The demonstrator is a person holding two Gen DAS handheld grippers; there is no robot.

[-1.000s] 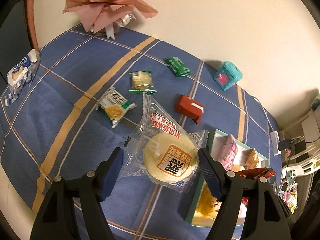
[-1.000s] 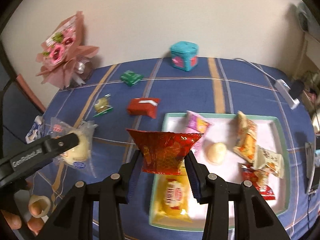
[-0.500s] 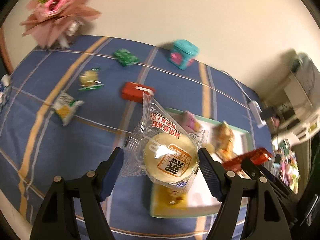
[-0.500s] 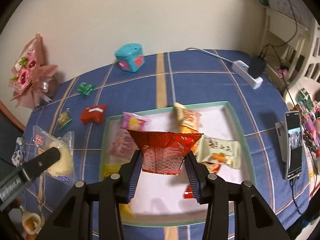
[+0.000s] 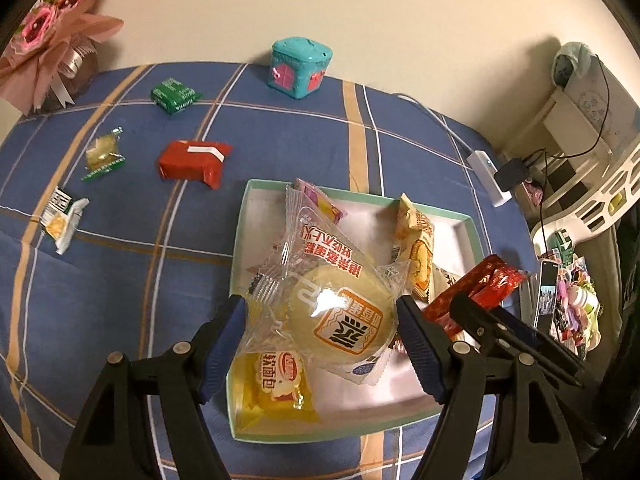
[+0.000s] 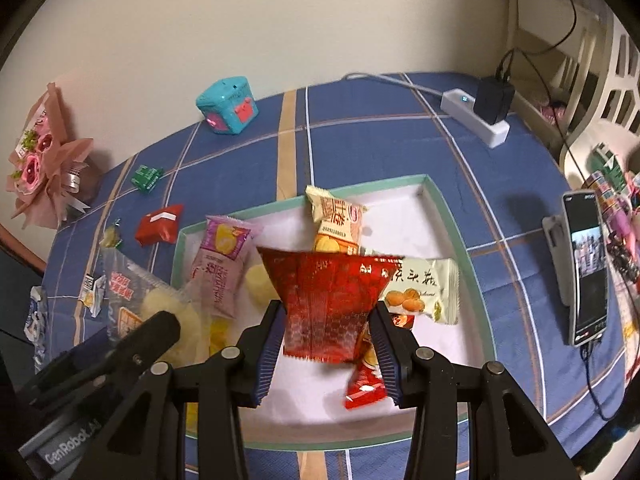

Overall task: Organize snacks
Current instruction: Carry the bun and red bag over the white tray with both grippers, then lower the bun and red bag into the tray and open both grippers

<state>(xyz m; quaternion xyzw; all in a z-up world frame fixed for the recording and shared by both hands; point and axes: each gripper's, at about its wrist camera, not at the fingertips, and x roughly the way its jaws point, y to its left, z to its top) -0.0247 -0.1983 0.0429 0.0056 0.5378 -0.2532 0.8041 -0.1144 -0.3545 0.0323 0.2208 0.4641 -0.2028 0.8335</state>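
Observation:
My left gripper [image 5: 322, 332] is shut on a clear packet with a round pale bun [image 5: 340, 316], held above the near part of the green-rimmed white tray [image 5: 239, 240]. My right gripper [image 6: 326, 340] is shut on a shiny red snack packet [image 6: 330, 304], which hangs over the middle of the same tray [image 6: 448, 232]. In the tray lie a pink packet [image 6: 222, 264], a yellow packet [image 5: 276, 384], an orange-and-cream packet [image 6: 338, 220], a cream packet [image 6: 424, 288] and a small red packet [image 6: 366, 384]. The red packet [image 5: 476, 292] also shows at the right of the left wrist view.
On the blue checked cloth left of the tray lie a red box [image 5: 192, 162], a green packet [image 5: 174, 94], a small yellow-green sweet [image 5: 102, 154] and a white-green packet [image 5: 62, 222]. A teal toy box [image 5: 300, 66], a pink bouquet [image 5: 44, 32], a power strip [image 6: 476, 118] and a phone [image 6: 586, 264] stand around.
Both grippers have carried their packets to the right, from over the cloth and tray edge to above the tray. Both views have also rolled. Neither grip has changed.

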